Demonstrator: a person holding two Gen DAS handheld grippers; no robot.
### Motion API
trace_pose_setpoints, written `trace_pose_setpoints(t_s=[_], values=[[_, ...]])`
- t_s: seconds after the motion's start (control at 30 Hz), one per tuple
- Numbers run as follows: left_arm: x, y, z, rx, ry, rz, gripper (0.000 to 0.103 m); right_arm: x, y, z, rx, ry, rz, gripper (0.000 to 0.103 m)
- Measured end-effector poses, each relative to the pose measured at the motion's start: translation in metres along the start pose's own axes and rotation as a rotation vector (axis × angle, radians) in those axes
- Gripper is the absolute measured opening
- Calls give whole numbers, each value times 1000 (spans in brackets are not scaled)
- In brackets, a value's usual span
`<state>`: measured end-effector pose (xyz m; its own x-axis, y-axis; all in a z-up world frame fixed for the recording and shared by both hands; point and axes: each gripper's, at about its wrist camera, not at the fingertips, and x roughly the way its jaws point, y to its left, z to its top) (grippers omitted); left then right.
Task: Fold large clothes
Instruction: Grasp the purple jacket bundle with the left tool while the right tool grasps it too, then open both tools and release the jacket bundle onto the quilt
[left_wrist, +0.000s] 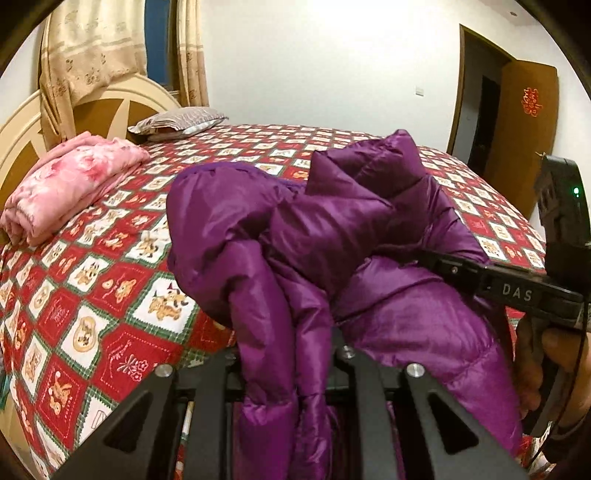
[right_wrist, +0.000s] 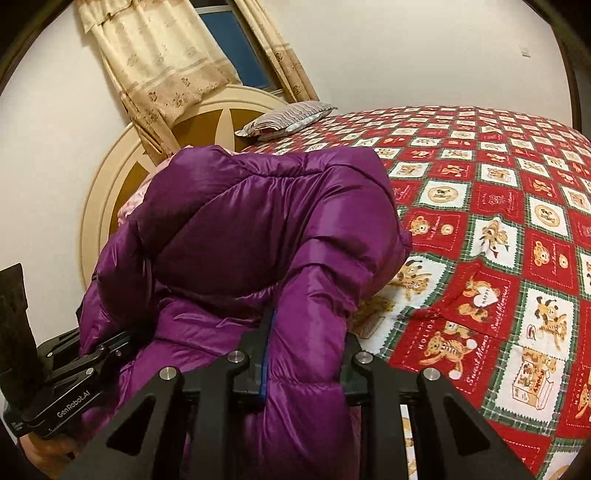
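Note:
A shiny purple down jacket (left_wrist: 332, 221) hangs bunched above the bed, held up by both grippers. In the left wrist view its fabric runs down between the fingers of my left gripper (left_wrist: 284, 354), which is shut on it. My right gripper (left_wrist: 436, 258) comes in from the right with its tip buried in a fold of the jacket. In the right wrist view the jacket (right_wrist: 258, 221) fills the middle, and my right gripper (right_wrist: 306, 343) is shut on a puffy edge. My left gripper (right_wrist: 110, 343) grips the jacket at the lower left.
The bed (left_wrist: 92, 295) has a red, white and green patchwork cover. A folded pink blanket (left_wrist: 66, 184) and a striped pillow (left_wrist: 177, 122) lie by the round headboard (right_wrist: 110, 206). Curtains (right_wrist: 159, 62) hang behind. An open brown door (left_wrist: 517, 129) is at the right.

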<state>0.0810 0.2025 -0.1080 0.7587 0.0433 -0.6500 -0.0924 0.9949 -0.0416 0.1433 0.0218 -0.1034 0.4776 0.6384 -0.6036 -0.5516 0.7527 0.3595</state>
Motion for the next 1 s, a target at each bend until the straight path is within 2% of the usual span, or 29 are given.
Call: trace_pose_setpoints(t_s=[0.37,0.47,0.53,0.57,0.6,0.7,0.83,1.0], values=[[12,13,-9,-36,36,6,19,19,8,1,-30,43,-32,23],[21,13,-13,-39,57,17,23,24,5,-3,-30,59,-48,23],[28,13,-16,-41,72,45,35,28,2,-5,-25,67,-58,23],[31,14,-17,-46,80,64,47,30,0,-6,-24,74,-63,24],[33,15,-18,-48,88,83,64,31,-2,-6,-20,77,-71,24],[40,20,-23,-59,94,139,86,34,-7,-8,-6,84,-91,29],[44,28,-26,-83,101,150,95,38,-10,-11,-2,84,-115,37],[48,30,-28,-94,108,157,102,40,-9,-14,-8,83,-138,40]])
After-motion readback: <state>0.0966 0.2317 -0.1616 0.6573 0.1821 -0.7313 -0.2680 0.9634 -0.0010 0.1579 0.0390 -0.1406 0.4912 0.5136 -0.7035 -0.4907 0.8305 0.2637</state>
